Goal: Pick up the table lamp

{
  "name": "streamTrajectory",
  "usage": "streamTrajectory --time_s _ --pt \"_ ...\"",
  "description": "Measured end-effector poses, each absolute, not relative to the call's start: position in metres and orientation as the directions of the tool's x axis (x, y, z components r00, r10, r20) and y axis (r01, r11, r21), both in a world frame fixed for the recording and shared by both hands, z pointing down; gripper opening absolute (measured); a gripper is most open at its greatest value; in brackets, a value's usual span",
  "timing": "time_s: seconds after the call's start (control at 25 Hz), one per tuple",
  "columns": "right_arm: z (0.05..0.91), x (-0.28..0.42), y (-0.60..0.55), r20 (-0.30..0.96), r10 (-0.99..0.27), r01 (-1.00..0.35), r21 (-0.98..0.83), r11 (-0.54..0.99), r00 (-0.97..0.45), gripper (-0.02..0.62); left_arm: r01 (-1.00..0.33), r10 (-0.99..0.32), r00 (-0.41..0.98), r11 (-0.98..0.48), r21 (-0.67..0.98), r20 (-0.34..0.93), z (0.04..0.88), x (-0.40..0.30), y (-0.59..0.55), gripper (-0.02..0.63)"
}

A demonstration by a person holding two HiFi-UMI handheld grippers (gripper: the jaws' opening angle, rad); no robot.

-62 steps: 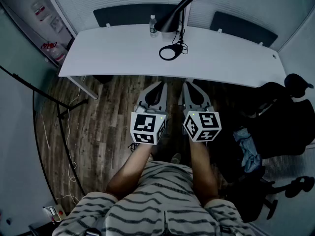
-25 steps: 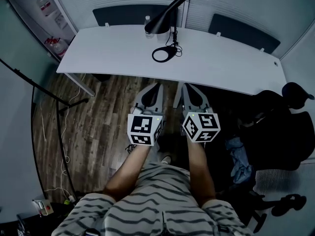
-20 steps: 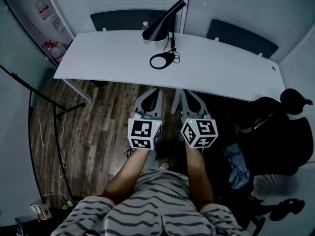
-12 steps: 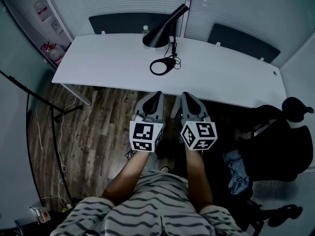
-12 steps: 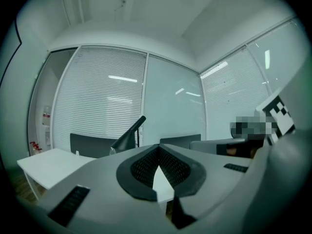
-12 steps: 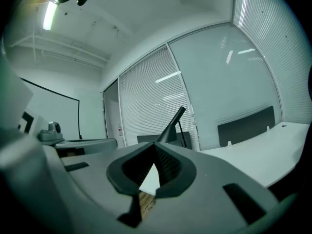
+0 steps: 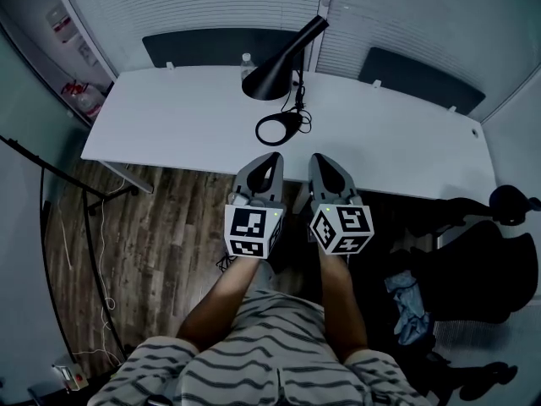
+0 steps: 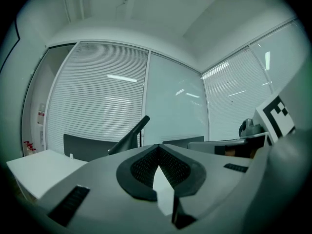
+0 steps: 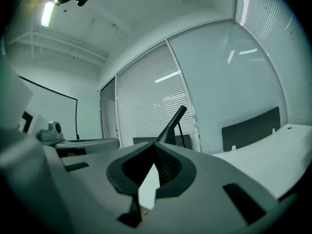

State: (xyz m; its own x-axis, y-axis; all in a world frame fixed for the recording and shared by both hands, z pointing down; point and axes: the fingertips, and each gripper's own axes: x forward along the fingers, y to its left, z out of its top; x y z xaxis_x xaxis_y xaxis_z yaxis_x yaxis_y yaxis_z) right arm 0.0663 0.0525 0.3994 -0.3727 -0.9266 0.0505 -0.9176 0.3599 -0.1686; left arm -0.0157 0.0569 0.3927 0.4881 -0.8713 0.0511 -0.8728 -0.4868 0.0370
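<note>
I hold left gripper [image 7: 272,156] and right gripper [image 7: 319,157] pinched together, empty. Table lamp [image 7: 272,79] stands just ahead on the table [image 7: 169,117]. Risk: closed jaws shove its base [image 7: 279,128], cord [image 7: 301,100] snags, lamp topples.

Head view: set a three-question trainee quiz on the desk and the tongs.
1. True or false: the black cone-shaded table lamp stands on the long white desk.
2. Where is the small clear bottle? A) on the desk, next to the lamp's shade; B) on the wooden floor; C) on the black office chair.
3. Fill in: the left tongs and right tongs are both ____, gripping nothing.
Key: 1 true; 2 A; 3 shut.
</note>
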Motion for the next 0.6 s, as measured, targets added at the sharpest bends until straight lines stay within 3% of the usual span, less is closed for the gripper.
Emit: streamTrajectory --time_s 0.6 --pt "0.389 0.059 -0.059 0.064 -0.945 -0.937 -0.165 0.307 -0.321 0.010 -0.844 -0.841 0.537 -0.534 0.055 0.064 0.383 -0.022 -0.059 0.006"
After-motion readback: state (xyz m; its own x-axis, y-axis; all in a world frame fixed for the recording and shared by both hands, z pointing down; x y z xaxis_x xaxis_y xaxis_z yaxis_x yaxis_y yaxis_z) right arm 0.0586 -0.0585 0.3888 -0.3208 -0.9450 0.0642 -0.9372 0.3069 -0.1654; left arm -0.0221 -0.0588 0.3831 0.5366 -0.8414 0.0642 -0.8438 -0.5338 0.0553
